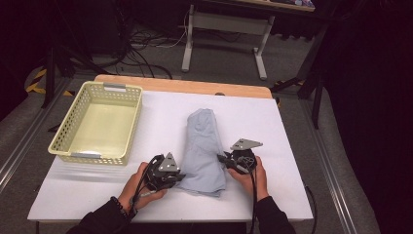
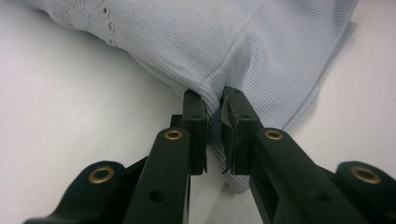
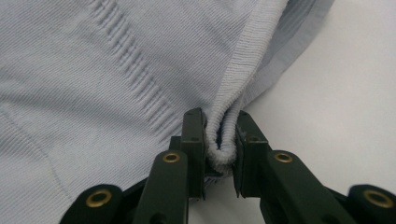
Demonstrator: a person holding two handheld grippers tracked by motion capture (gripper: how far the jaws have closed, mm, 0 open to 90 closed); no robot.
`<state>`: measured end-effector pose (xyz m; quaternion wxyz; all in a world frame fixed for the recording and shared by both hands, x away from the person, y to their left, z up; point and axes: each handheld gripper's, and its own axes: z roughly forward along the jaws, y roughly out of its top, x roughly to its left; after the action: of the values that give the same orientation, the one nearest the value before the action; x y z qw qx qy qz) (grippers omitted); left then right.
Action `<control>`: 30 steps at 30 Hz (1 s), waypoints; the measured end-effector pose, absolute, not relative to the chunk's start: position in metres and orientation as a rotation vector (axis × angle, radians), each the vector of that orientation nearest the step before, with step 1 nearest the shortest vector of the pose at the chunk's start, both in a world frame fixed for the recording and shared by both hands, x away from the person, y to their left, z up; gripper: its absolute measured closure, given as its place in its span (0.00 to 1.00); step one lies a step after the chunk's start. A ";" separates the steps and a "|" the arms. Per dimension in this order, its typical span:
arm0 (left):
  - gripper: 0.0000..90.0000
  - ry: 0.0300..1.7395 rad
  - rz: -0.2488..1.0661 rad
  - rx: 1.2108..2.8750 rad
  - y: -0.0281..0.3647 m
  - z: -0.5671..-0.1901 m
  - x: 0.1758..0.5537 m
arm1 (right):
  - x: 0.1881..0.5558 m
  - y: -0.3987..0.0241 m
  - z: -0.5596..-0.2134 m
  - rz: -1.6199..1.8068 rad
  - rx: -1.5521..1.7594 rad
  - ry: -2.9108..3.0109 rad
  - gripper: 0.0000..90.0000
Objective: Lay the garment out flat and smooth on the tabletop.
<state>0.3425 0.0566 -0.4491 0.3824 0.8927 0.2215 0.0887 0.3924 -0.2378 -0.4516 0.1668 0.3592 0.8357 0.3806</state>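
Pale-blue knit garment [image 1: 203, 148] lies folded lengthwise mid-table, right of the yellow basket [image 1: 97, 122]; the left gripper [image 2: 214, 100] pinches its near-left edge. The right gripper [image 3: 220, 122] clamps a ribbed hem [image 3: 233, 98] opposite.

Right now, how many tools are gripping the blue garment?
2. The left tool pinches the blue garment at its near left edge; the right tool pinches its ribbed hem on the right edge.

Grey floor [image 1: 234, 58] strewn with cables [image 1: 146, 41]; white-legged bench [image 1: 226, 22] behind; dim light.
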 end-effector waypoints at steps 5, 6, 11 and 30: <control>0.91 0.586 0.247 2.261 0.063 -0.447 0.334 | 0.386 -0.235 -0.448 1.054 0.987 2.370 0.79; 0.91 0.585 0.254 2.257 0.063 -0.447 0.333 | 0.383 -0.237 -0.447 1.057 0.989 2.371 0.81; 0.90 0.581 0.283 2.238 0.062 -0.445 0.326 | 0.368 -0.248 -0.441 1.067 1.002 2.348 0.90; 0.58 0.585 0.347 2.169 0.074 -0.443 0.319 | 0.356 -0.253 -0.439 1.136 1.070 2.223 0.50</control>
<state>0.3191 0.0741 -0.4427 0.4207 0.8657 0.2333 0.1385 0.3562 -0.2531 -0.4388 0.2114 0.3850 0.8000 0.4088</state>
